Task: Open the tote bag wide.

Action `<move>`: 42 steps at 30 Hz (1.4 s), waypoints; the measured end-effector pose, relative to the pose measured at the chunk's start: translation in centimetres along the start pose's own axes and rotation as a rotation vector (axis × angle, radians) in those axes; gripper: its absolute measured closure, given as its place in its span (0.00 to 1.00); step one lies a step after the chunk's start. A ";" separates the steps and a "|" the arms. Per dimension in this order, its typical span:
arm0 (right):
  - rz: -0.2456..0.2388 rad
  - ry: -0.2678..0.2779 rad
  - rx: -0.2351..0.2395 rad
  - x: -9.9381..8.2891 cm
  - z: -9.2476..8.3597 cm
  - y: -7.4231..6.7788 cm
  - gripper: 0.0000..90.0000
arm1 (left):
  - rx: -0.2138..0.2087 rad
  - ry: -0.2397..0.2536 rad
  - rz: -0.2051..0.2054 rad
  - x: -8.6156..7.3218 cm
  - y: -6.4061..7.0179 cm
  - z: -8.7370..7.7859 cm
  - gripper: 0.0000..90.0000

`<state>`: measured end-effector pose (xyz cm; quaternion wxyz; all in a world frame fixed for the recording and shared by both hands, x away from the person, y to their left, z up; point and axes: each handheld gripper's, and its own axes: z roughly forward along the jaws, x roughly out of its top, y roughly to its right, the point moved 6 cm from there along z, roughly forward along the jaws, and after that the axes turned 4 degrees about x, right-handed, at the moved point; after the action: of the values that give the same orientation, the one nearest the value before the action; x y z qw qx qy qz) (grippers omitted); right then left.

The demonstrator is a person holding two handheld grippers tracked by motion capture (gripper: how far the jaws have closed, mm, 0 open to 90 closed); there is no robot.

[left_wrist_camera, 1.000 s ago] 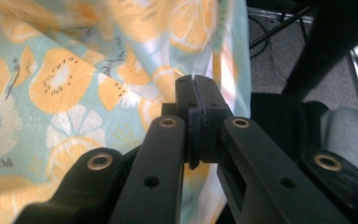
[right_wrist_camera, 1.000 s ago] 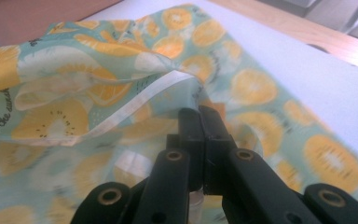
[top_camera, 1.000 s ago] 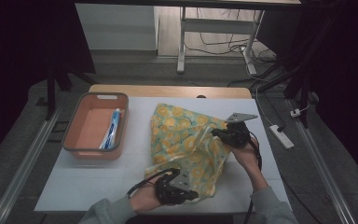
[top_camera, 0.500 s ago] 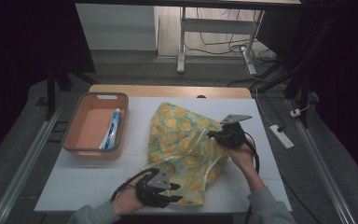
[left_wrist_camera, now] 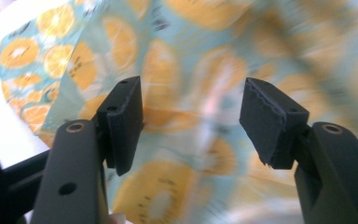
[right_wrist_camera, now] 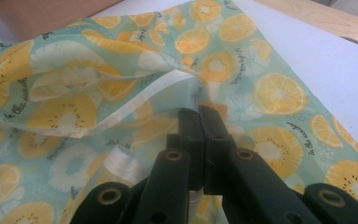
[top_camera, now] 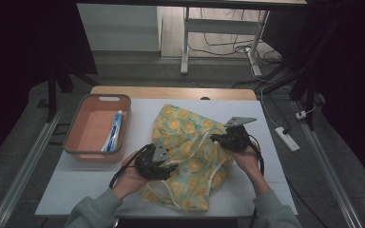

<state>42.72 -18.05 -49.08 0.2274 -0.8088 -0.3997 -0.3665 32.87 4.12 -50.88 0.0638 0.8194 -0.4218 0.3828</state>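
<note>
Left gripper [top_camera: 164, 159]: fingers [left_wrist_camera: 121, 123] just opened, now well apart, nothing pinched between them, fruit-print cloth [top_camera: 190, 152] loose behind the gap. Shifted since 1 second ago from the cloth's near edge up onto its left side. Reads as a release and a move to a fresh hold. Right gripper [top_camera: 221, 138]: fingers pressed together on a fold at the cloth's right side, beside its white hem [right_wrist_camera: 135, 105], same hold as before. Cloth crumpled mid-counter [top_camera: 275, 190]. Left of the cloth, orange bin [top_camera: 97, 152] with a tube [top_camera: 114, 137] inside, untouched.
</note>
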 end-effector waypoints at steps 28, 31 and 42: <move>-0.059 0.038 0.115 -0.3 -3.2 -1.2 0.99 | -0.007 0.041 -0.288 1.2 -8.7 3.1 0.97; -0.055 0.049 0.131 -0.1 -3.4 -1.5 0.99 | -0.019 0.023 -0.291 1.0 -8.8 3.9 0.97; -0.070 0.131 0.187 1.5 -4.9 -3.2 0.99 | -0.038 0.051 -0.284 0.7 -8.6 2.3 0.94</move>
<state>38.68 -18.72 -44.62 0.3146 -0.7439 -0.4446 -0.3873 40.81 8.11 -50.12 0.1433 0.8597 -0.3068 0.3824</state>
